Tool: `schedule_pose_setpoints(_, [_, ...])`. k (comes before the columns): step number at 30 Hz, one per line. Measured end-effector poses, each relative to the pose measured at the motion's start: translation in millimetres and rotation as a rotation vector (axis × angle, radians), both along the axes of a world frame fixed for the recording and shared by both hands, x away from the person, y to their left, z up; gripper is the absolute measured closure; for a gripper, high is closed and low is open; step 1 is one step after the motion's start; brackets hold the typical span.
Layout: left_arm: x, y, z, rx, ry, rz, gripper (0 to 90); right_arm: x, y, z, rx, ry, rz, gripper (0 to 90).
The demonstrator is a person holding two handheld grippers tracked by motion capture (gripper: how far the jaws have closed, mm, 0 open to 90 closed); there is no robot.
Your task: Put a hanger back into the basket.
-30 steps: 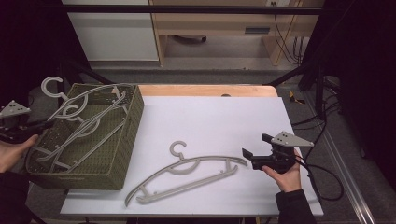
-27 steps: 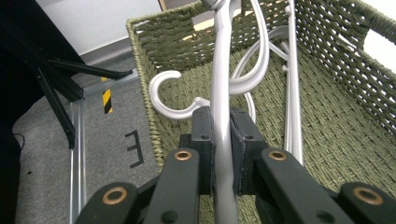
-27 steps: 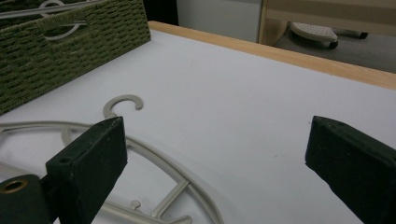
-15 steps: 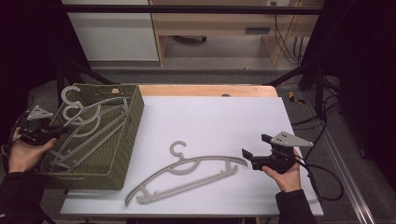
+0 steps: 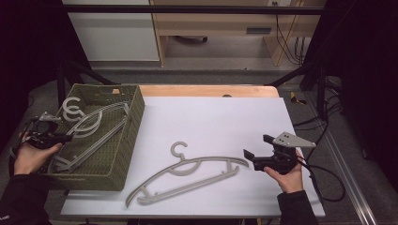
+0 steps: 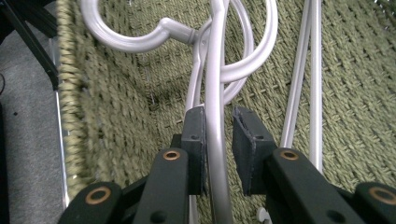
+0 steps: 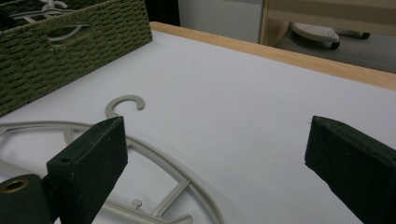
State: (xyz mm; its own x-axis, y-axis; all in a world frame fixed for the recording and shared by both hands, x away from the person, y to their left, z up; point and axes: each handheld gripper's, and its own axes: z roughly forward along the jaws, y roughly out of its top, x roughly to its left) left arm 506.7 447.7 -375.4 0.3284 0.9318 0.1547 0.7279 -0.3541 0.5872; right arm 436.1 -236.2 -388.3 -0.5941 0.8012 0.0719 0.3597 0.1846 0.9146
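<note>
- Two grey hangers (image 5: 89,126) lay in the green woven basket (image 5: 126,140) at the table's left, their hooks stacked at the far left end, probably because the basket served as the store from which hangers were drawn.
- One more hanger (image 5: 187,176) lay flat on the white table (image 5: 211,117), just beside the basket's near right corner, hook pointing away from the person; it looked like one that had been taken out and laid down for later.
- The left gripper (image 6: 219,140) reached into the basket from its left side. Its jaws stood a little apart with one hanger's arm running between them, touching the left pad but not yet pinched, which I judged a grasp about to close.
- That spot, just below the hook, seemed chosen so the hanger would lift without swinging much.
- The right gripper (image 5: 251,157) was held just beside the tabletop hanger's right tip, jaws wide apart and gripping nothing. It appeared to wait there, near enough to take that end when needed.
</note>
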Motion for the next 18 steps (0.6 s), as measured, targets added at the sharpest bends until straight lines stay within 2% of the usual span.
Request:
schedule_pose_setpoints(5, [-6.5,-0.9,7.4,-0.023,-0.032,0.008,70.4,-0.6,-1.4,1.2,0.008,-0.004,-0.004,6.1])
schedule_pose_setpoints(7, [-11.3,-4.3,11.2,-0.032,-0.058,-0.005,68.7,-0.6,-1.8,1.4,0.007,-0.005,-0.004,6.1])
schedule_pose_setpoints(11, [-22.2,-15.5,18.4,-0.091,-0.130,-0.037,62.4,-0.7,-2.9,1.8,0.007,-0.006,-0.002,6.1])
schedule_pose_setpoints(14, [-29.4,-27.4,24.2,-0.121,-0.186,-0.062,54.1,-0.6,-2.8,2.2,0.017,-0.011,-0.011,6.0])
schedule_pose_setpoints(18, [-39.4,-45.6,31.2,-0.190,-0.266,-0.109,45.5,-0.9,-3.6,2.7,0.020,-0.014,-0.012,5.9])
